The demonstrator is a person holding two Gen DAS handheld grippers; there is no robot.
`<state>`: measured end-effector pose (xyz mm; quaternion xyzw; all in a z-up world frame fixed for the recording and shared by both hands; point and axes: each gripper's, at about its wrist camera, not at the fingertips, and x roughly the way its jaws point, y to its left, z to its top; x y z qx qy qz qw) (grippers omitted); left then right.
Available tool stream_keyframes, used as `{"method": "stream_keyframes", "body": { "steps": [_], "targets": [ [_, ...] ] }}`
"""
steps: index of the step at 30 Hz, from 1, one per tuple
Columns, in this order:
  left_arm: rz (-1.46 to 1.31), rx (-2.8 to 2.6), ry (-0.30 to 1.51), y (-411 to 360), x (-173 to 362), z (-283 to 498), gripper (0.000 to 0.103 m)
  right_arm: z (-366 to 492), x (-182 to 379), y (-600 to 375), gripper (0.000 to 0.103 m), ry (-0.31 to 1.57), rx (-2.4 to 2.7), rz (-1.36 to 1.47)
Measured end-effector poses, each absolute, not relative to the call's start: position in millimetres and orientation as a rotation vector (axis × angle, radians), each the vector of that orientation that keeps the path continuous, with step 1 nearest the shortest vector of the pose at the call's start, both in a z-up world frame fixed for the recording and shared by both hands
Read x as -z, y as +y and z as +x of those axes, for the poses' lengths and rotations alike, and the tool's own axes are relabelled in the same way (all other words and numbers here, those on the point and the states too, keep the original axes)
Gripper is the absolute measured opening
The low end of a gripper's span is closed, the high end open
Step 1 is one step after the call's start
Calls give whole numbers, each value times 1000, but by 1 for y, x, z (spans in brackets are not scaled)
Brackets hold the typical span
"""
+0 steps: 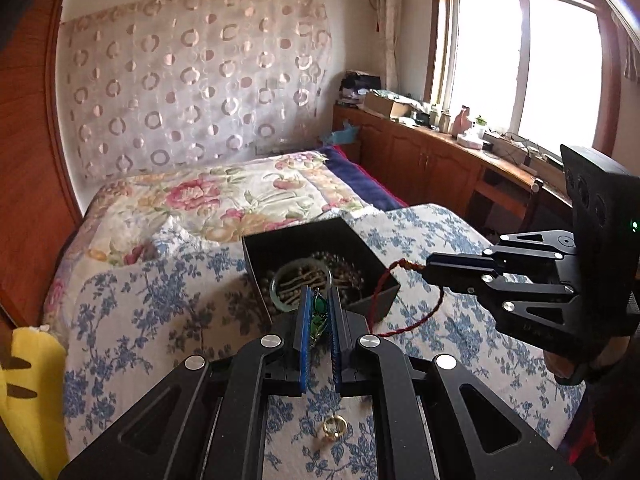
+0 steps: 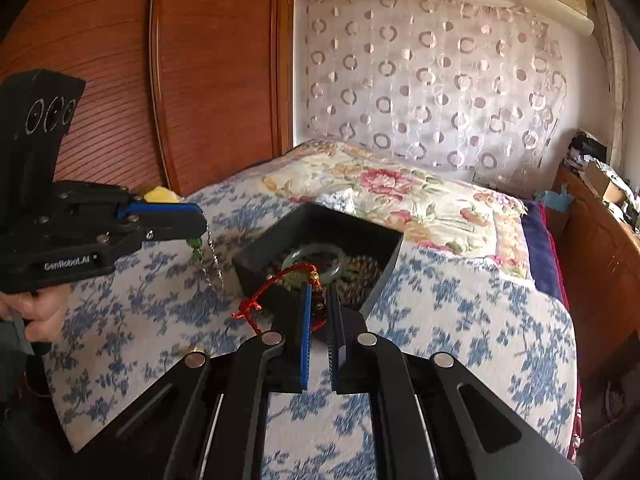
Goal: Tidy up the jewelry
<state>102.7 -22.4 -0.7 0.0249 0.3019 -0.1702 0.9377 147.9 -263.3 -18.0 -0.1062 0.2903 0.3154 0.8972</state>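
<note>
Above bed edge, left gripper (image 1: 319, 312) clamping green pendant (image 1: 319, 309), right gripper (image 2: 319, 300) red bracelet (image 2: 276, 284)

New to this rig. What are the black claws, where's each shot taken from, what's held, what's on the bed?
No robot here: a person holds a two-finger gripper in each hand, and a fisheye camera on each looks along its fingers. One picture is from the left gripper, shut on a green pendant with a chain. The other is from the right gripper, shut on a red cord bracelet. On the floral bedspread sits a black box holding a pale bangle and beads. A gold ring lies on the cloth near the left gripper.
</note>
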Motion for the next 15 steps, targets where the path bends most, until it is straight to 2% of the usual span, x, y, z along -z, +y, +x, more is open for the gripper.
{"method": "stream_keyframes", "body": {
  "steps": [15],
  "targets": [
    [64, 334, 595, -28, -17, 146, 7, 210, 27, -253, 8, 625, -658, -181]
  ]
}}
